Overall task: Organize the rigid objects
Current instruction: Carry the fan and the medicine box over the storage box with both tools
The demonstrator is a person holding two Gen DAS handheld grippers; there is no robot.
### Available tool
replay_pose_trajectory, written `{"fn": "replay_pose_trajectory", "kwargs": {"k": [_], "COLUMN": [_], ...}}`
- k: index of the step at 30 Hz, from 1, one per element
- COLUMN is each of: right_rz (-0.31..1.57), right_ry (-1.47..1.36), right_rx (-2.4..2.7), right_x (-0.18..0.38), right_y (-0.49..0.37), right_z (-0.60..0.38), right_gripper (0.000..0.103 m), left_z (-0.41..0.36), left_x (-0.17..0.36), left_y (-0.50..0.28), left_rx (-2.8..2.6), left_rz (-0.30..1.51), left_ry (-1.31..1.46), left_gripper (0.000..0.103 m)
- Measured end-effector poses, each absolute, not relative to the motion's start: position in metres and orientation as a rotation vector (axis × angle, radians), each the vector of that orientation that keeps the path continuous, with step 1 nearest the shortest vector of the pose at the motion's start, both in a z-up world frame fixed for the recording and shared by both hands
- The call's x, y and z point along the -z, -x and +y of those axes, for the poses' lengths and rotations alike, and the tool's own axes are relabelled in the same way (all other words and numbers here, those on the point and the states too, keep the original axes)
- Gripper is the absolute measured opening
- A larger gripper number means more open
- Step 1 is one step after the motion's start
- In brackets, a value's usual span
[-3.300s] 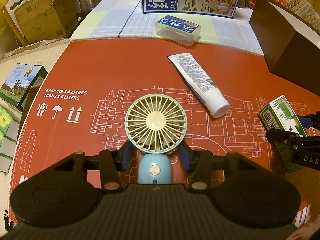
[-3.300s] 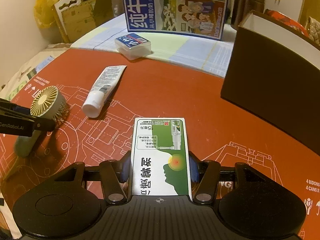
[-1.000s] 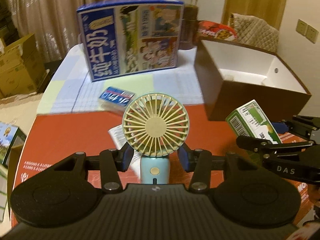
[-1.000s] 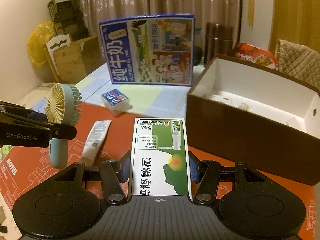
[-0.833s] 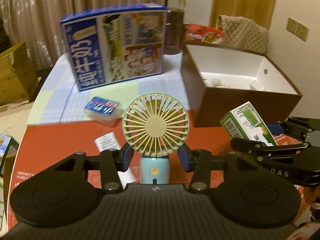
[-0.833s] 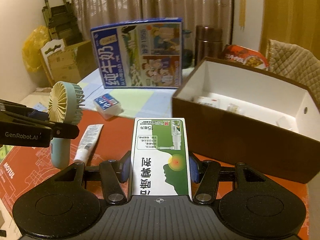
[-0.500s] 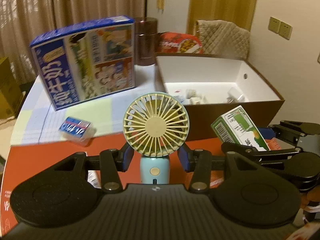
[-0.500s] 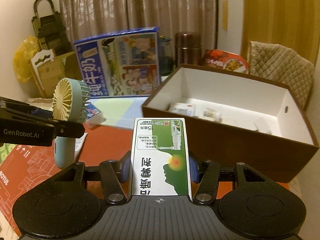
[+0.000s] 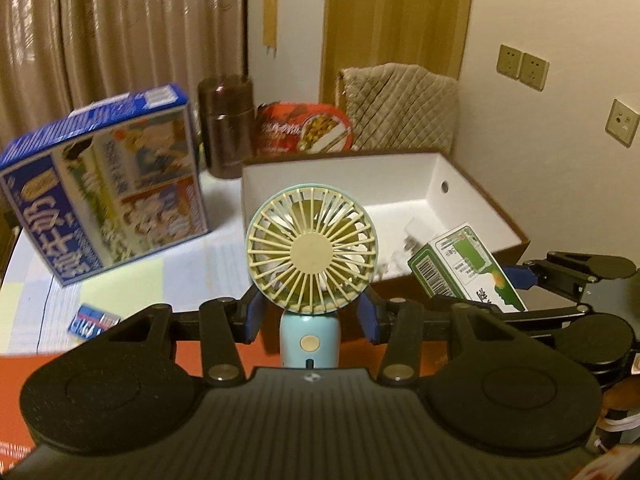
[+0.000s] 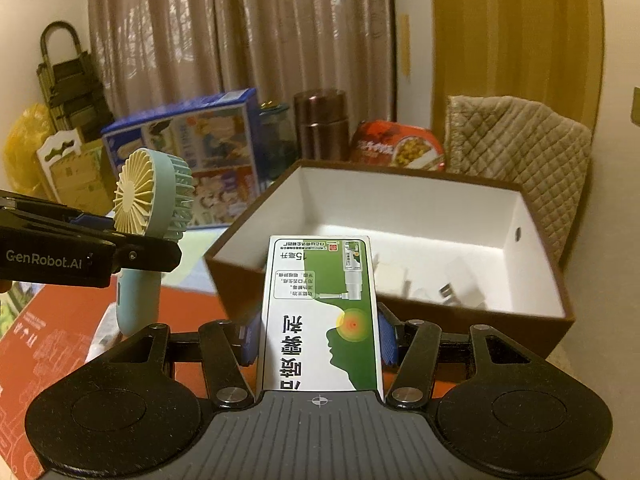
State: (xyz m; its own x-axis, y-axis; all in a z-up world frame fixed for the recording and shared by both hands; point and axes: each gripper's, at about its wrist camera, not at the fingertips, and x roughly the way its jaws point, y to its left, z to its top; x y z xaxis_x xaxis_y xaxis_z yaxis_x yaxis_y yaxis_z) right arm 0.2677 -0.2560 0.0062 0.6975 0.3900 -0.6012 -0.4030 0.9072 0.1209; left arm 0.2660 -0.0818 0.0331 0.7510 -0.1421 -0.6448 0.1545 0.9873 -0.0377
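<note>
While your left gripper (image 9: 311, 317) clamps the fan (image 9: 311, 258) and right gripper (image 10: 319, 340) clamps the green carton (image 10: 320, 320), both hang just short of the brown box (image 10: 400, 184); neither dropped yet, a few blurred items seemingly inside.

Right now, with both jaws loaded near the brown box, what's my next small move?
Probably carry both on over the brown box rim, then release. The fan and green carton are gripped, short of its open white interior, which has room.

The fan (image 9: 311, 256) is sitting at frame centre before the open box (image 9: 472, 184); the carton (image 9: 104, 184) is standing left, the flask (image 9: 228, 128) behind.
</note>
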Motion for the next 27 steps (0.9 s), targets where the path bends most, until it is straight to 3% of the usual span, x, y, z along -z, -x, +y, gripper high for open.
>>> {"fn": "replay_pose_trajectory", "kwargs": {"k": [27], "right_rz": [0.596], "right_ry": [-0.035], "right_rx": [-0.356], "right_x": [-0.04], "right_y": [-0.384], "right_z": [-0.318], "right_gripper": [0.052], "left_z": [-0.148], "left_x": [-0.057], "left_y": [-0.392], "left_rx": [0.232], "left_rz": [0.646], "left_ry": [-0.068], "left_gripper": [0.043]}}
